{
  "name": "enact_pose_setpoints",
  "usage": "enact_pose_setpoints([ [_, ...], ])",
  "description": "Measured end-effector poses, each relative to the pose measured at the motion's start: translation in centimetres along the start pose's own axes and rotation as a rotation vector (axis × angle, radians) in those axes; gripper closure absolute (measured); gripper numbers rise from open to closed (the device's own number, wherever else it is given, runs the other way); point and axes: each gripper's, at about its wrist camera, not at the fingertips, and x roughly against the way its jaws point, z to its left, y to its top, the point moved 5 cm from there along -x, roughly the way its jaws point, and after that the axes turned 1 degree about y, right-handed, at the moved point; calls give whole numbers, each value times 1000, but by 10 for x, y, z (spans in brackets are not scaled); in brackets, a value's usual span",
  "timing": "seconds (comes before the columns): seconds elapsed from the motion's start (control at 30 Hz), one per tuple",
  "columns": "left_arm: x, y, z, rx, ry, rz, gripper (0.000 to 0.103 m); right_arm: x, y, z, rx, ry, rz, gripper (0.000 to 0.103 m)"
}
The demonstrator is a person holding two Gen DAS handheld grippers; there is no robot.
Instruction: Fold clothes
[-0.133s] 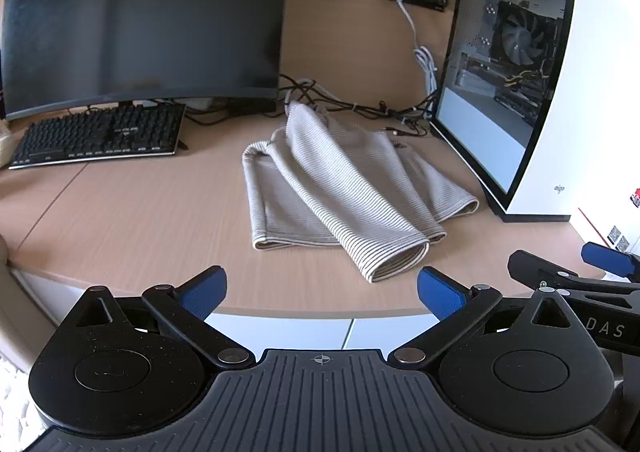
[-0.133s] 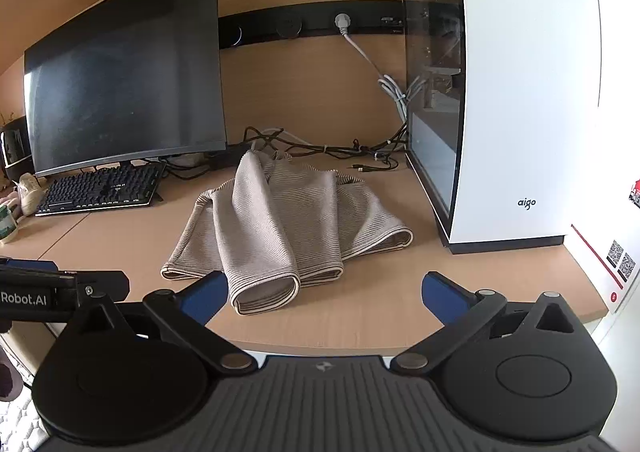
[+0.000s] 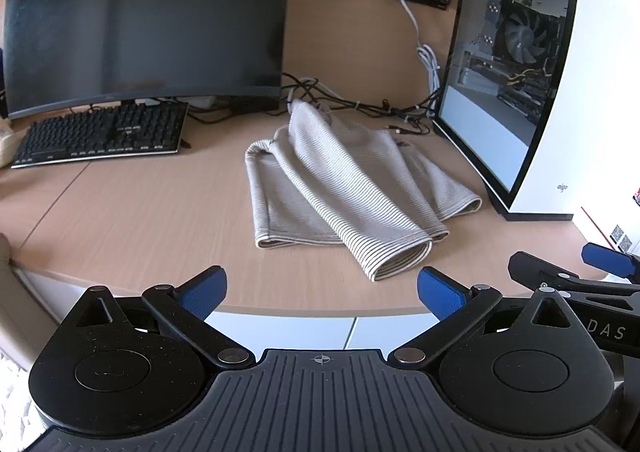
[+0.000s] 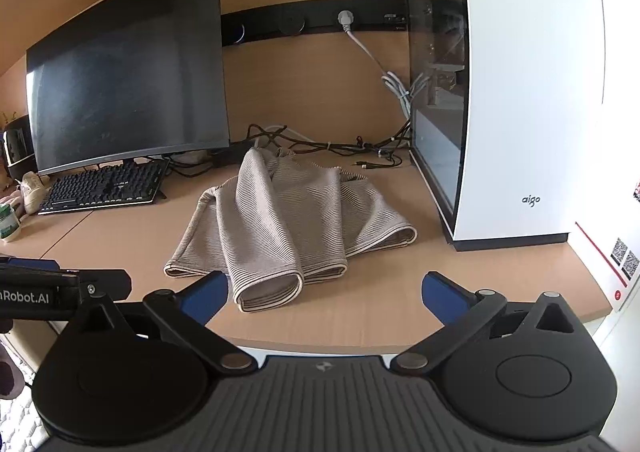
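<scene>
- Two tools are seen short of the bench [image 3: 120, 220] edge: the left tool [image 3: 322, 290] and the right tool [image 4: 326, 294], both spread wide with nothing between the blue pads.
- One striped garment [image 3: 340, 188] is found crumpled on the bench, between the keyboard [image 3: 104, 134] and the white computer case [image 3: 560, 100], with the cable tangle [image 3: 360, 106] just behind its far end.
- A snag is judged possible: if the far end is lifted carelessly, a cable could be dragged along with the cloth.
- A poor fold is judged likely if only the top layer is pinched, since several layers are overlapped and rolled.
- A knock against the computer case is judged possible for the right tool, as the garment's right hem is near it.
- The long axis of the topmost rolled part is seen running from the far cables toward the near bench edge, slanting rightward in the left wrist view.
- Its open, hemmed end [image 4: 270, 294] is pointed toward the tools.
</scene>
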Motion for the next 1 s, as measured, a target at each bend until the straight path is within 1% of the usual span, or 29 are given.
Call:
enact_pose_setpoints([
  [0.17,0,1,0,4,0,2,0,3,1,1,23,2,-1,0],
  [0.23,-1,1,-1,6,0,3,0,0,3,-2,11,12,16,0],
  [0.57,-1,1,-2,-13,3,3,0,-5,-3,-1,7,10,8,0],
  [1.0,-3,0,-2,-19,2,16,0,-7,-2,-3,-6,19,18,0],
])
